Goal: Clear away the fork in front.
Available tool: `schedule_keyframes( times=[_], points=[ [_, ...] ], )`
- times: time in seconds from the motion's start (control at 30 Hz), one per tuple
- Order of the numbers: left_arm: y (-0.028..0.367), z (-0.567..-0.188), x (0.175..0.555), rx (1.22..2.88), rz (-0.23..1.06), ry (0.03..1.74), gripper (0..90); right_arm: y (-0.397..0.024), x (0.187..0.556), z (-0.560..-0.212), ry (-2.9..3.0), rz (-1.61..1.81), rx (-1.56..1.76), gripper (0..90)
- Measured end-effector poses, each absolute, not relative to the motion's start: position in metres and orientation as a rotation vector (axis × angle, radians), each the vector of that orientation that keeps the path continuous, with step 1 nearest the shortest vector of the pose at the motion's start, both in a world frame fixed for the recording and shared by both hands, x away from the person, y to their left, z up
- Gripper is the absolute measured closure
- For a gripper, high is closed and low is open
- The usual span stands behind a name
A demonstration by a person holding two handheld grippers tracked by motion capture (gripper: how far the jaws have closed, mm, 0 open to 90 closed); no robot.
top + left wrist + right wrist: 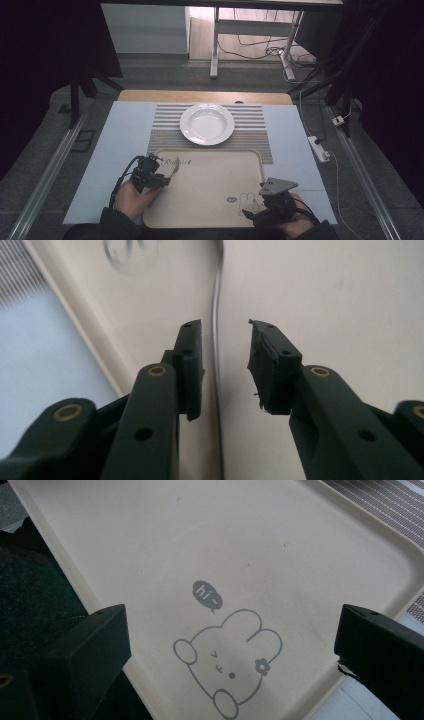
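2 grippers are being held over the beige tray (210,197). The left gripper (225,365) is standing released: its jaws are parted, with the thin rim of a small pale dish (216,315) running between the pads and touching neither. The right gripper (235,625) is spread wide and holding nothing above the rabbit print (227,662).

Risk: if the left gripper is being withdrawn sideways, the rim is likely being caught by a pad, and the dish dragged or tipped.

The dish (170,167) is being seen as whitish, smooth and thin-edged, at the tray's far left corner; its exact form cannot be told.
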State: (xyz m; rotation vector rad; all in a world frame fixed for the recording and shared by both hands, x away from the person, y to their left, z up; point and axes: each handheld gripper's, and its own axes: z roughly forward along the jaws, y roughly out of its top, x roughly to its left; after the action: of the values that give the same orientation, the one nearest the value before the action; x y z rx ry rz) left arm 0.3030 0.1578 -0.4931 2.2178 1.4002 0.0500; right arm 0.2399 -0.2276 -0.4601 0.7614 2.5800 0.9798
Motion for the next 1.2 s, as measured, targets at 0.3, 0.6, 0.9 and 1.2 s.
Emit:
schedule_keyframes(
  times=[0.3,0.6,0.9,1.2],
  points=[
    [0.141,-0.5,0.336,2.283,0.093,1.351,89.1,-0.23,0.24,-0.459,2.57,0.979,0.779,1.7],
    [0.112,-0.506,0.339,2.305,0.05,1.228,89.0,-0.236,0.239,-0.458,2.559,0.98,0.787,1.7],
    [0.1,-0.515,0.341,2.321,0.015,1.171,89.0,-0.238,0.238,-0.457,2.553,0.977,0.787,1.7],
    [0.116,-0.516,0.348,2.291,0.053,1.251,89.1,-0.237,0.238,-0.458,2.557,0.975,0.78,1.7]
  ],
)
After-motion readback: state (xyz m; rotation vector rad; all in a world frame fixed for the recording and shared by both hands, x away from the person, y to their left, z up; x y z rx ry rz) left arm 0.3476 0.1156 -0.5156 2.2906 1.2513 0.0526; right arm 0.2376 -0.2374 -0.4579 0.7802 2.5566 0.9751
